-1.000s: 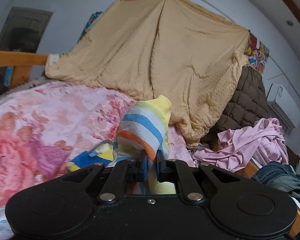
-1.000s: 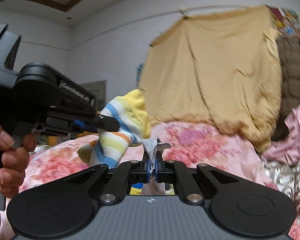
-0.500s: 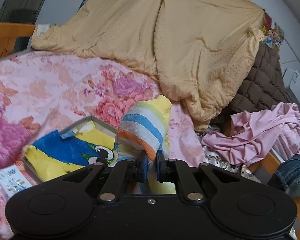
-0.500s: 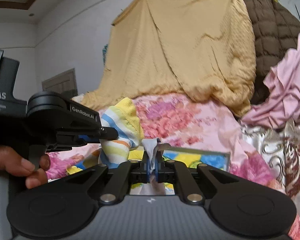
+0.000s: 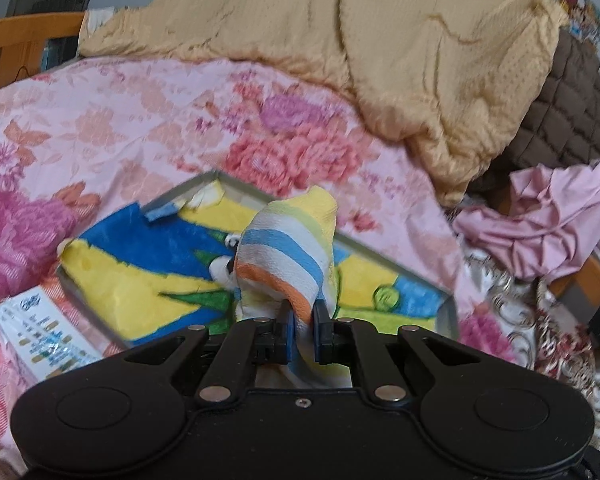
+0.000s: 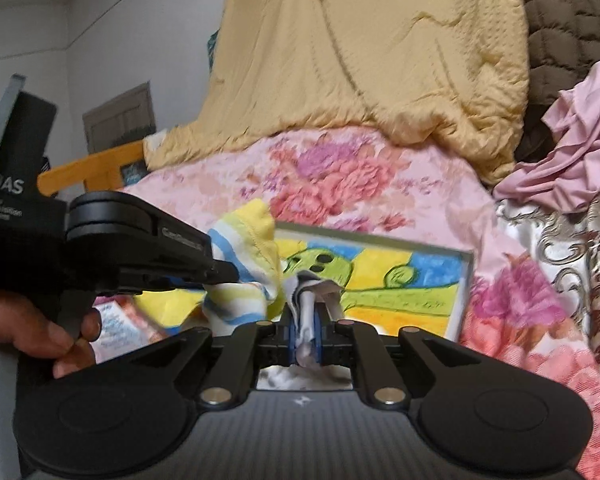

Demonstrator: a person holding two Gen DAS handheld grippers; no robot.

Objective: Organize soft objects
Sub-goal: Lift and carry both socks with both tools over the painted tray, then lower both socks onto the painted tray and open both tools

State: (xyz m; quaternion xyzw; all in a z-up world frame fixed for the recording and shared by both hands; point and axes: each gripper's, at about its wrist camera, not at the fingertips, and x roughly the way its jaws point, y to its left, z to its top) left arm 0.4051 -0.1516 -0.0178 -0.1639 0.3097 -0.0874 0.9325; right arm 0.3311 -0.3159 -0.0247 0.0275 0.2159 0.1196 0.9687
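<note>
- My left gripper (image 5: pixel 301 326) has its jaws pressed onto a striped sock (image 5: pixel 290 256); the sock stands up from the blue pads in a floppy hump.
- My right gripper (image 6: pixel 304 334) is pinched on a whitish scrap of cloth (image 6: pixel 308 300). I cannot tell whether it is the same sock's other end or a second piece.
- In the right view the left gripper (image 6: pixel 220 270) sits just beside mine, the sock (image 6: pixel 246 254) bunched between the two.
- Both grips hang above a shallow tray (image 5: pixel 447 312) lined with a bright blue and yellow picture, lying on the flowered bedspread (image 5: pixel 140 120).
- I judge the sock light, limp and stretchy. It will sag wherever it is not held, so I would take it near the cuff or toe edge, with enough fabric between the pads that it cannot slide out.
- Further out: a white box (image 5: pixel 40 332) beside the tray, a tan blanket (image 5: pixel 339 40) draped behind, a pink garment (image 5: pixel 547 224) heaped to the right.
</note>
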